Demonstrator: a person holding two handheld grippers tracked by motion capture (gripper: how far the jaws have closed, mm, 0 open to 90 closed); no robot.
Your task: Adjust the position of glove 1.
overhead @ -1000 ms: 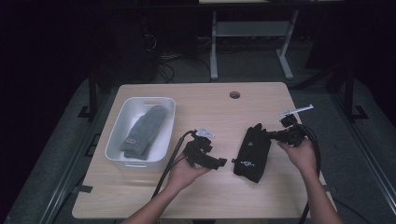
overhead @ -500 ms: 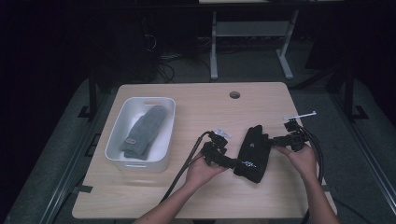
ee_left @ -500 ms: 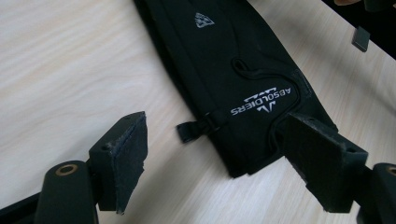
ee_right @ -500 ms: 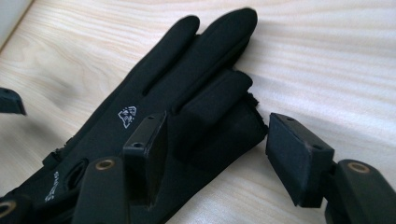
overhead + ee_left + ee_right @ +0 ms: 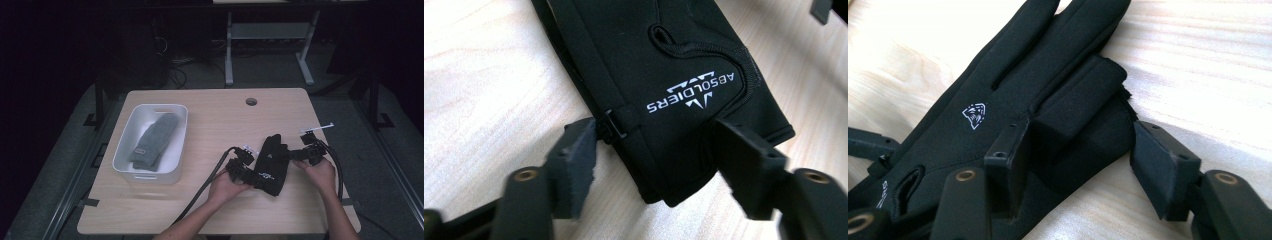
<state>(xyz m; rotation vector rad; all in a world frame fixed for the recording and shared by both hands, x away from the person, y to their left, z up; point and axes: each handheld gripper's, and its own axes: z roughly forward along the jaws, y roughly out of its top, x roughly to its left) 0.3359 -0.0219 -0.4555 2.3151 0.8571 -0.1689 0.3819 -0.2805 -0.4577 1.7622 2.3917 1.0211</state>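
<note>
A black glove (image 5: 272, 162) with white lettering lies flat on the wooden table (image 5: 215, 125), right of centre. My left gripper (image 5: 255, 177) is at its cuff end. In the left gripper view the jaws (image 5: 654, 145) straddle the cuff of the glove (image 5: 664, 50) and have just been closing; one pad (image 5: 579, 145) touches the strap tab. My right gripper (image 5: 297, 154) is at the finger end. Its jaws (image 5: 1078, 135) have just opened and then come in a little; one pad (image 5: 1013, 155) rests on the glove (image 5: 998, 85), the other stands off it over bare wood.
A white bin (image 5: 150, 175) at the table's left holds a grey knitted glove (image 5: 152, 140). A round cable hole (image 5: 251, 101) sits near the far edge. Black cables trail from both grippers toward the near edge. Beyond the table are a desk frame and a dark floor.
My left hand has moved right and down to the glove's cuff, its jaws narrowing. The right gripper has sunk to the table and its jaws have opened off the glove's fingers.
</note>
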